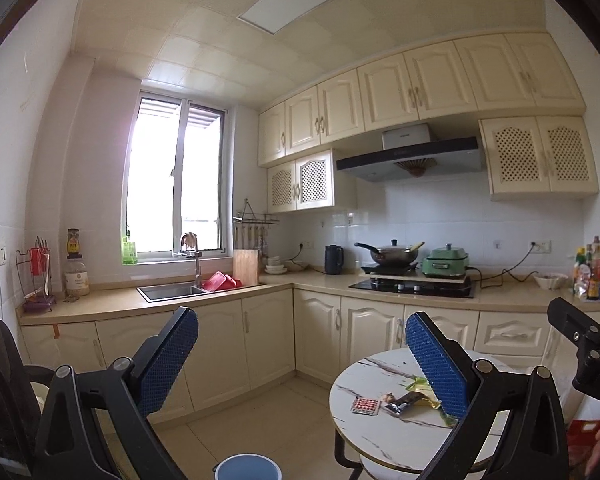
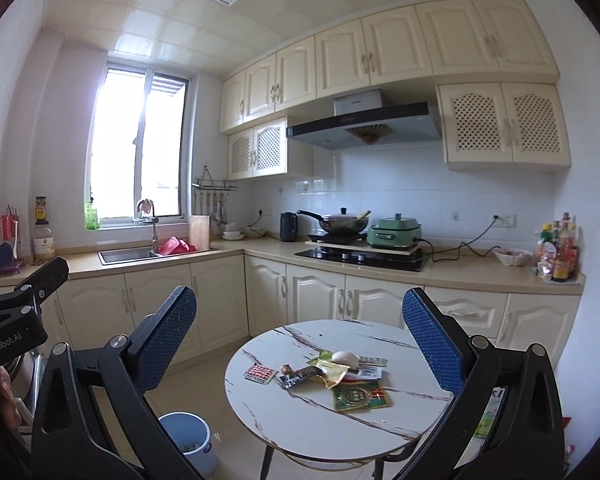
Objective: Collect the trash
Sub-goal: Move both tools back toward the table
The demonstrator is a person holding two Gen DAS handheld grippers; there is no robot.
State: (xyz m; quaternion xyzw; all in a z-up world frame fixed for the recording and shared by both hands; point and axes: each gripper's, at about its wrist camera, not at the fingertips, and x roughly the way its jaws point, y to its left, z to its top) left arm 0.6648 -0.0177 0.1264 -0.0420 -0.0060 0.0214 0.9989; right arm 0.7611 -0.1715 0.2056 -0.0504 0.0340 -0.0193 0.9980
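L gripper (image 1: 302,364) & R gripper (image 2: 300,342) jaws wide, empty

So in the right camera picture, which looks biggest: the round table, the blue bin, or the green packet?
Largest to smallest, as they look:
1. Round table
2. Blue bin, partly hidden by the tool, so it may really look bigger
3. Green packet

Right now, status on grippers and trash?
Left gripper open, empty. Right gripper open, empty. Wrappers untouched on round table; blue bin on floor beside it. Nothing blocking.
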